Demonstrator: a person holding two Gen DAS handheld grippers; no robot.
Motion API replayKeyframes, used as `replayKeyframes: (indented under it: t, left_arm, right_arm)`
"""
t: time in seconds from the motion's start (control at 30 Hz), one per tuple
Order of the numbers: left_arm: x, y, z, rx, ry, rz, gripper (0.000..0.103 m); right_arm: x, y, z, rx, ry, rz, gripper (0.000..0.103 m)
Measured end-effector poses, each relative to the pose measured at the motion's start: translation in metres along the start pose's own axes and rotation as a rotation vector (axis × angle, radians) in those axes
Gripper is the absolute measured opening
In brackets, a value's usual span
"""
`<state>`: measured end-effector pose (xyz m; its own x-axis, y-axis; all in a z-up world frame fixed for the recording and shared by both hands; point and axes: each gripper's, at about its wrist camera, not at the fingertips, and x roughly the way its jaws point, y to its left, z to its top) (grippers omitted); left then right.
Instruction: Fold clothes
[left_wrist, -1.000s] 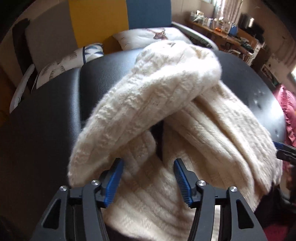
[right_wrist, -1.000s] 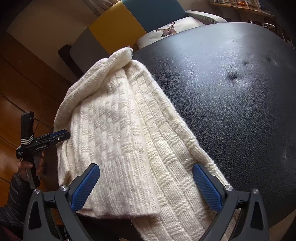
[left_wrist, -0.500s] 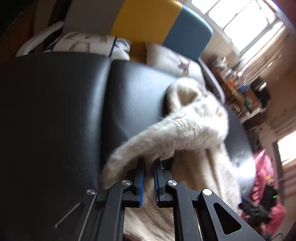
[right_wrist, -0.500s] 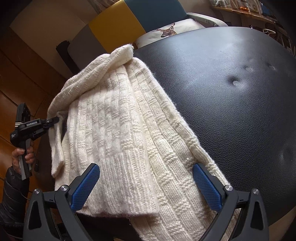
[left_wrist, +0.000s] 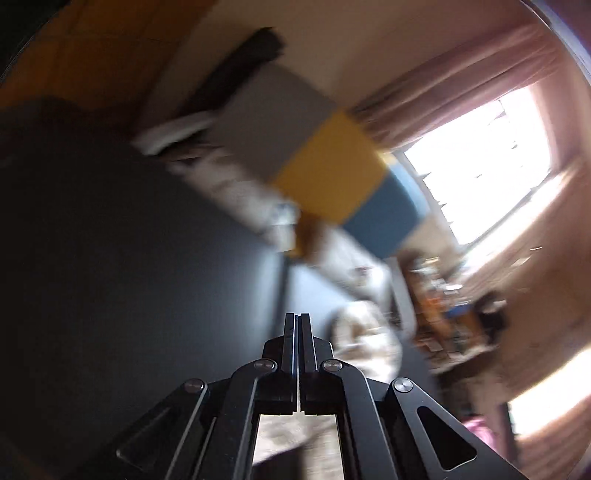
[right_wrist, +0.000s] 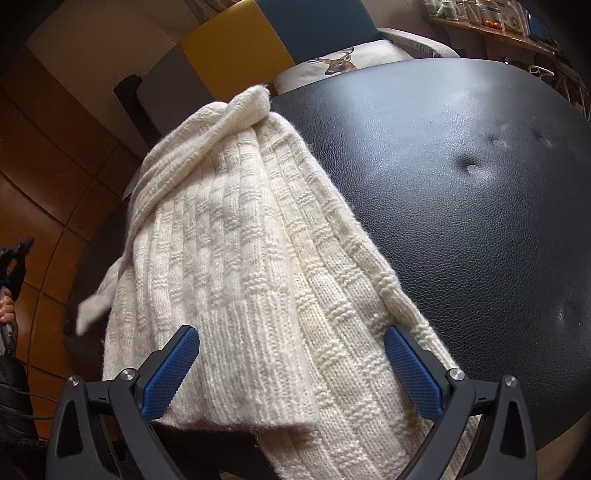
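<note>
- a cream knit sweater is draped, partly folded, over a black leather seat.
- right gripper fingers are spread wide for a grasp.
- left gripper fingers are pressed together, apparently empty.

The sweater is seen as thick cream wool, knitted in ribs and basket-weave blocks, slightly fuzzy. The black surface under it is grained leather-like upholstery with a soft sheen. Blue pads with a fine cross-hatched texture are carried on matt black plastic gripper arms fixed with bright metal rivets.
</note>
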<state>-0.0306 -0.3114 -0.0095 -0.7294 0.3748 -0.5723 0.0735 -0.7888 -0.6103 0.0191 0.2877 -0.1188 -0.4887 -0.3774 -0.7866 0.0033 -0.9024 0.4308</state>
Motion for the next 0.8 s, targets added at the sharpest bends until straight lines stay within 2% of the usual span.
replayKeyframes:
  t: [0.07,0.13,0.17,0.27,0.33,0.37,0.4,0.47,0.57,0.67,0.7,0.73,0.77,0.8]
  left_arm:
    - [0.009,0.003,-0.010,0.061,0.037,0.132,0.000]
    - [0.025,-0.016,-0.034,0.181,0.101,0.181,0.000]
    - [0.034,-0.029,-0.048,0.238,0.139,0.165,0.000]
    - [0.071,-0.077,-0.095,0.429,0.254,0.119,0.011]
    - [0.099,-0.111,-0.119,0.560,0.307,0.107,0.030]
    - [0.112,-0.127,-0.131,0.621,0.330,0.098,0.050]
    - [0.122,-0.142,-0.142,0.687,0.340,0.093,0.063]
    - [0.141,-0.165,-0.164,0.811,0.355,0.102,0.068]
    - [0.171,-0.179,-0.182,0.905,0.372,0.167,0.068]
    - [0.196,-0.176,-0.184,0.916,0.372,0.240,0.067]
    - [0.201,-0.172,-0.181,0.878,0.389,0.235,0.053]
    - [0.206,-0.168,-0.177,0.836,0.407,0.228,0.032]
    - [0.201,-0.164,-0.168,0.774,0.400,0.198,0.008]
    - [0.195,-0.160,-0.159,0.711,0.390,0.166,0.006]
  right_arm:
    - [-0.001,0.001,-0.001,-0.005,-0.004,-0.005,0.103]
    - [-0.001,0.002,-0.001,-0.009,-0.006,-0.009,0.103]
    - [-0.001,0.002,-0.001,-0.012,-0.006,-0.010,0.103]
    - [-0.003,0.003,-0.003,-0.017,-0.009,-0.012,0.103]
    - [-0.003,0.002,-0.002,-0.019,-0.016,-0.006,0.103]
    - [-0.003,0.001,-0.002,-0.019,-0.019,-0.004,0.103]
    - [-0.003,0.001,-0.002,-0.020,-0.021,-0.003,0.103]
    - [-0.003,0.001,-0.002,-0.020,-0.023,-0.003,0.103]
    - [-0.003,0.002,-0.004,-0.027,-0.030,-0.001,0.103]
    - [-0.004,0.002,-0.005,-0.037,-0.037,0.003,0.103]
    - [-0.004,0.002,-0.005,-0.040,-0.040,0.004,0.103]
    - [-0.004,0.002,-0.005,-0.042,-0.043,0.005,0.103]
    - [-0.004,0.002,-0.005,-0.044,-0.046,0.005,0.103]
    - [-0.004,0.002,-0.006,-0.048,-0.048,0.004,0.103]
